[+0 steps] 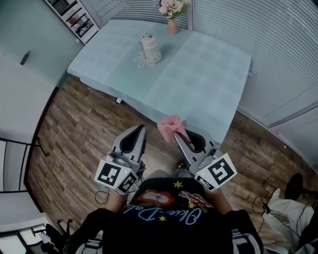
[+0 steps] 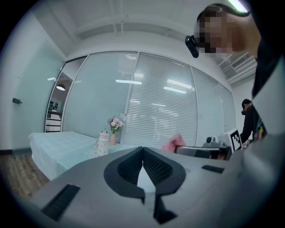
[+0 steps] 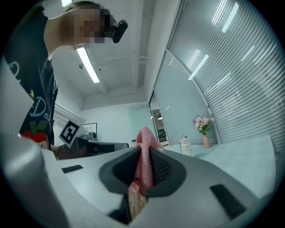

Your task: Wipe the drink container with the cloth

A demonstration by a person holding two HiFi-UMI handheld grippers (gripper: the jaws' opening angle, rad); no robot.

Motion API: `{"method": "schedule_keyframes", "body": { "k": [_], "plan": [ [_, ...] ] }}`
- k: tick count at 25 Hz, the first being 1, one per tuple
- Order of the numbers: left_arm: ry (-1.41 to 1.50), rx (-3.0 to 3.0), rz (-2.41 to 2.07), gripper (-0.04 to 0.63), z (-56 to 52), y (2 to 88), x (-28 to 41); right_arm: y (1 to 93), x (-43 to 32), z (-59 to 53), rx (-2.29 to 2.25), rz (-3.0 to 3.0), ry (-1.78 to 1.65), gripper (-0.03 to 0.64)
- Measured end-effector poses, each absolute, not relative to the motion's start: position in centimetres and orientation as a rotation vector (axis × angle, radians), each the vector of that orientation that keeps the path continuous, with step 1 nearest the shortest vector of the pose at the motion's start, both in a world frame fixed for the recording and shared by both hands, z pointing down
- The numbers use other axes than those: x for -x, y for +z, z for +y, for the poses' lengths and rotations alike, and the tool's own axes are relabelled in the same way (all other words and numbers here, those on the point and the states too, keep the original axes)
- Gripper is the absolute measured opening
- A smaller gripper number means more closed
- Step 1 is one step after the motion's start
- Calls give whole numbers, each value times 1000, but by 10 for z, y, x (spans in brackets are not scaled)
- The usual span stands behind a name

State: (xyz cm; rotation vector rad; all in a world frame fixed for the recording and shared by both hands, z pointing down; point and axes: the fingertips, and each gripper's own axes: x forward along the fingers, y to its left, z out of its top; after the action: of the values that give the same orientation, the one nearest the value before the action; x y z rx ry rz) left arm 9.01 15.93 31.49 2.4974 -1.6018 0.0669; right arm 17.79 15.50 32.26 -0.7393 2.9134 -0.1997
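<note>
A white drink container (image 1: 150,48) with a lid stands on a doily near the far end of the pale green table (image 1: 198,84); it also shows small in the left gripper view (image 2: 103,143) and the right gripper view (image 3: 185,144). My right gripper (image 1: 175,132) is shut on a pink cloth (image 1: 170,124), which sticks up between its jaws (image 3: 144,153). My left gripper (image 1: 142,128) is shut with nothing in it, tips touching (image 2: 142,149). Both grippers are held over the wooden floor, well short of the table.
A small vase of pink flowers (image 1: 171,12) stands at the table's far edge. Glass walls with blinds (image 1: 278,54) run along the right and back. A shelf unit (image 1: 74,17) is at the far left. Wooden floor (image 1: 79,134) lies between me and the table.
</note>
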Motion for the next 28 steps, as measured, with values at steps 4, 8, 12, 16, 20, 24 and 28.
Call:
{"method": "schedule_keyframes", "body": {
  "k": [4, 8, 12, 16, 20, 24, 28],
  "plan": [
    [107, -2511, -1595, 3, 150, 321, -88, 328, -176, 146, 773, 2916, -214, 26],
    [79, -2514, -1571, 3, 131, 321, -80, 328, -170, 133, 813, 2923, -209, 26],
    [63, -2554, -1544, 3, 102, 319, -70, 329, -166, 109, 894, 2934, -184, 26],
    [1, -2590, -1431, 3, 73, 320, -61, 324, -157, 87, 990, 2911, -162, 26],
    [-5, -2641, -1356, 3, 35, 313, -49, 320, -150, 57, 1093, 2834, -205, 26],
    [4, -2663, -1290, 3, -7, 317, -38, 327, -142, 20, 1200, 2789, -259, 26],
    [7, -2663, -1267, 3, -38, 320, -27, 328, -126, -7, 1210, 2797, -275, 26]
  ]
}}
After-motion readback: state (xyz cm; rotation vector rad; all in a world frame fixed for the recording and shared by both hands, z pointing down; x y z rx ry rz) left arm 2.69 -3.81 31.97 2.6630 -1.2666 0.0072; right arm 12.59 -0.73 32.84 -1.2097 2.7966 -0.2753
